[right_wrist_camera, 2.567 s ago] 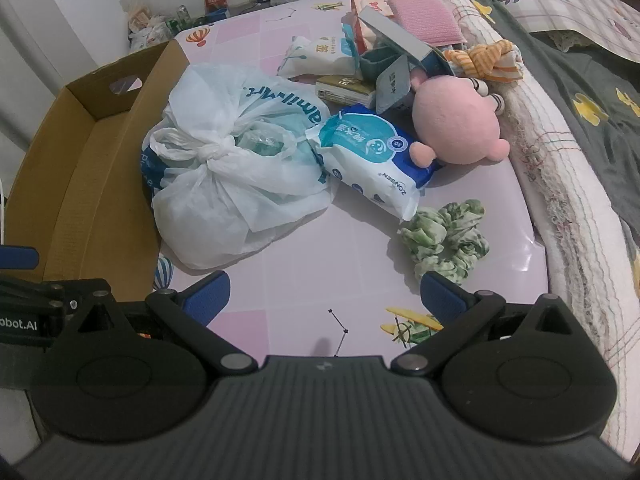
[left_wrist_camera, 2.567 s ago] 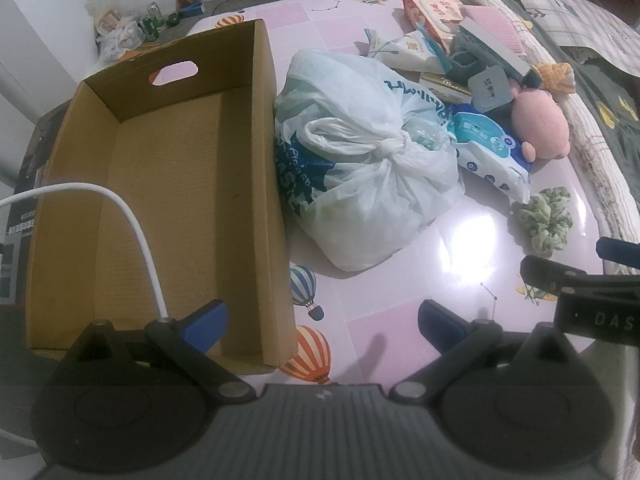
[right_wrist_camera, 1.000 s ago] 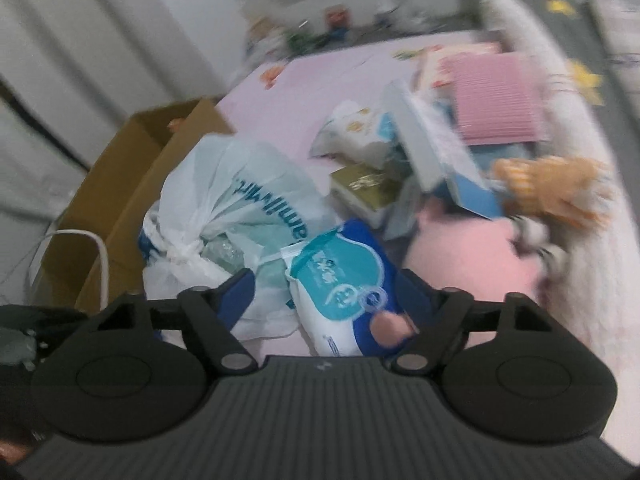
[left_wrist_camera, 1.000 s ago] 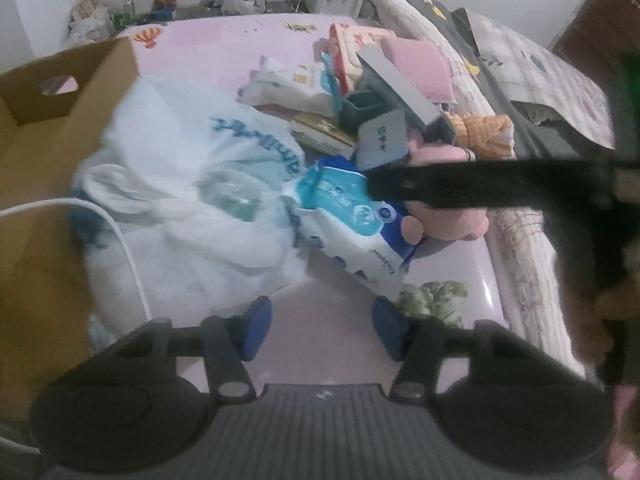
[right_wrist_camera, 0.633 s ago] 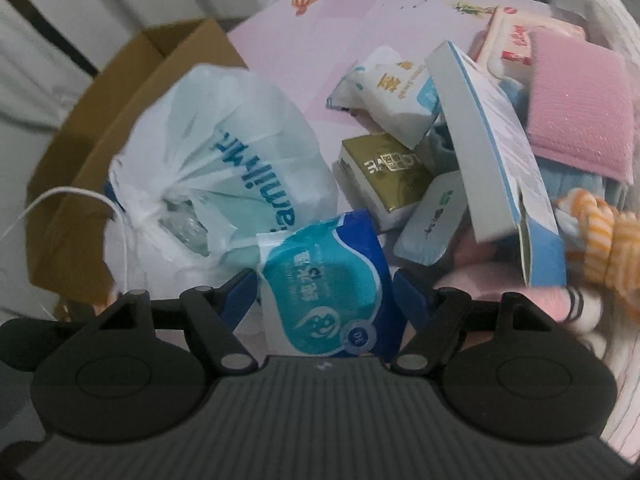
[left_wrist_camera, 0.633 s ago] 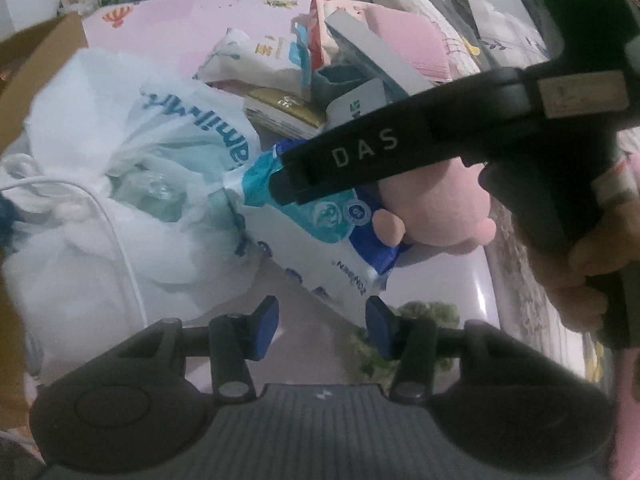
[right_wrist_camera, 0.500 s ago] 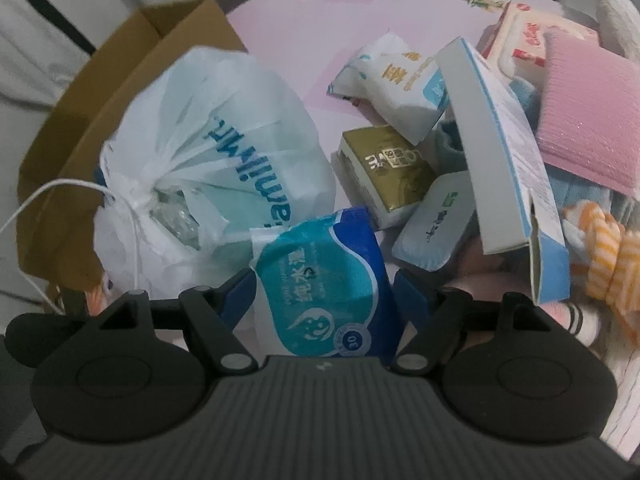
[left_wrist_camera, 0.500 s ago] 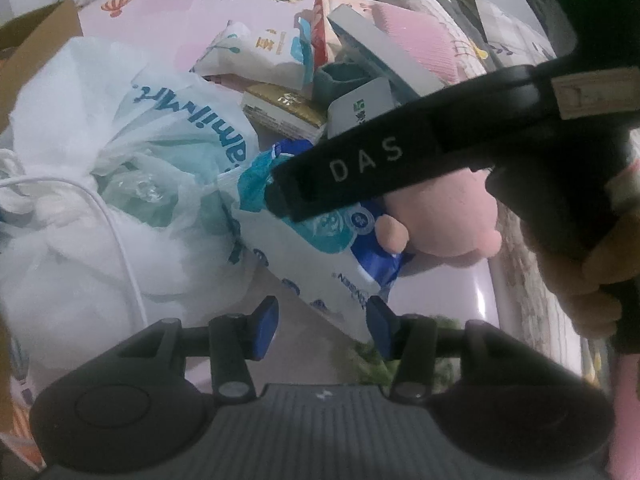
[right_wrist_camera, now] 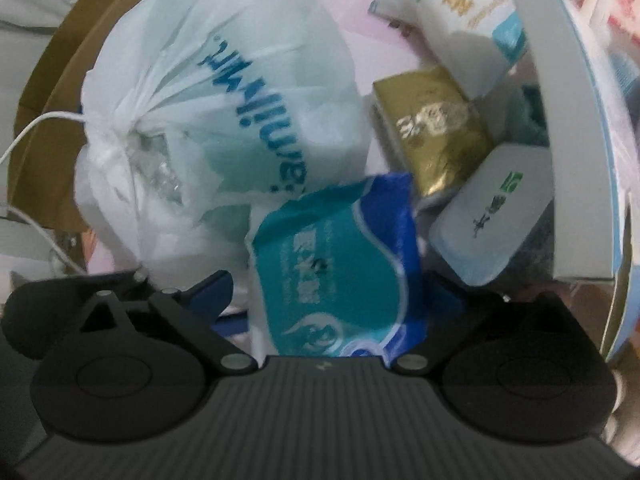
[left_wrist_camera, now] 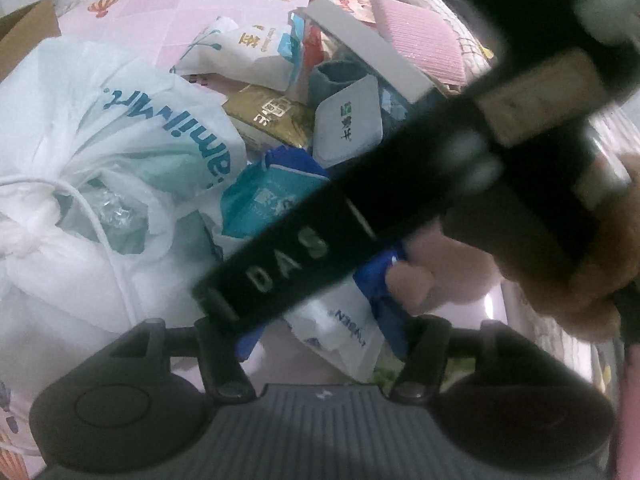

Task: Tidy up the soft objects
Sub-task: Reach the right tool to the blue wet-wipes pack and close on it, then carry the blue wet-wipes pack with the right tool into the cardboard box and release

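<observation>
Looking along the left gripper [left_wrist_camera: 326, 338], its two blue-tipped fingers stand moderately apart with the lower end of a blue-and-white soft pack of wet wipes [left_wrist_camera: 280, 196] between them; whether the pads touch the pack cannot be told. A black bar of the right gripper [left_wrist_camera: 320, 248], marked "DAS", crosses the view diagonally above that pack, held by a hand [left_wrist_camera: 580, 272] at the right edge. A knotted white plastic bag with blue lettering [left_wrist_camera: 120, 152] lies left of the pack on the pink patterned table surface [left_wrist_camera: 160, 12]; crumpled clear wrapping shows through its side below the knot. A pink plush toy [left_wrist_camera: 452, 276] sits just right of the pack. Behind are a gold-wrapped packet [left_wrist_camera: 272, 114], a small grey tissue pack with a green mark [left_wrist_camera: 348, 120], a white soft pack with gold print [left_wrist_camera: 240, 52] and a pink ribbed pad [left_wrist_camera: 420, 40]. A corner of a brown cardboard box [left_wrist_camera: 24, 32] shows at the far left.

From the right wrist, the right gripper [right_wrist_camera: 332, 304] is wide open around the wet wipes pack [right_wrist_camera: 332, 260], which fills the gap between the fingers; contact is unclear in the blur. The white bag [right_wrist_camera: 224, 92] leans against the cardboard box [right_wrist_camera: 44, 128]; the box's inside is hidden. The gold packet [right_wrist_camera: 432, 128], grey tissue pack [right_wrist_camera: 496, 216] and a tilted grey-and-blue flat carton [right_wrist_camera: 568, 120] crowd the right.
</observation>
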The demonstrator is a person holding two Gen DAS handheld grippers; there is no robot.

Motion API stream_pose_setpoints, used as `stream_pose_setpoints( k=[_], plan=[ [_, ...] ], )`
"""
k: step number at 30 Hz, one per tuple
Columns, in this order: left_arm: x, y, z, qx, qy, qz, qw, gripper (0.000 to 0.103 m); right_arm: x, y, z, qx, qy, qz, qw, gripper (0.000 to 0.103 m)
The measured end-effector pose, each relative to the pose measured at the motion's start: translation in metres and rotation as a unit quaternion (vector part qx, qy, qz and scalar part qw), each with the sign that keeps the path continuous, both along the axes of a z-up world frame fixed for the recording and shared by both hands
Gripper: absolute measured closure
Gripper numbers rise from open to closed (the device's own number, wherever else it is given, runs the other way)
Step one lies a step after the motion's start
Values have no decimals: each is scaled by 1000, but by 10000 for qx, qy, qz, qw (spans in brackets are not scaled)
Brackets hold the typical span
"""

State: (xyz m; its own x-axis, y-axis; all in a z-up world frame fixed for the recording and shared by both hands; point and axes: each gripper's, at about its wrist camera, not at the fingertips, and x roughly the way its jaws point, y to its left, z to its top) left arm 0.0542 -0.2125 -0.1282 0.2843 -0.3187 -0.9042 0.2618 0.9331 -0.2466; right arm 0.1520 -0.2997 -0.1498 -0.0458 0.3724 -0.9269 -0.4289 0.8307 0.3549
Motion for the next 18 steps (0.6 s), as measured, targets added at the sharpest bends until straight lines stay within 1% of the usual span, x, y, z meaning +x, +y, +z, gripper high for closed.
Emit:
stream_pose_setpoints(
  k=[1,2,3,6,8,10,13,18],
  plan=[
    [0,0,0,-6,8,14,10000,40,-2,-1,1,12,-27,-2,10000,12],
    [0,-1,0,-20,-3,4,10000,40,-3,-5,2,4,-68,-65,10000,22],
    [1,-2,1,-23,-23,-29,10000,40,-5,-11,3,30,-67,-149,9999,26],
    [2,-9,5,17,2,-107,9999,40,-10,-25,5,230,43,-456,9987,32],
    [7,-17,4,17,6,-149,9999,40,-16,-30,7,241,32,-602,9979,34],
    [6,-19,10,32,-56,-226,9997,40,-20,-33,13,259,-19,-758,9968,34],
    [4,-28,25,62,-176,-357,9992,40,-29,-42,26,369,-89,-1066,9936,34],
    [3,-36,57,-7,-333,-541,9980,40,-47,-65,55,647,-182,-1746,9823,34]
  ],
)
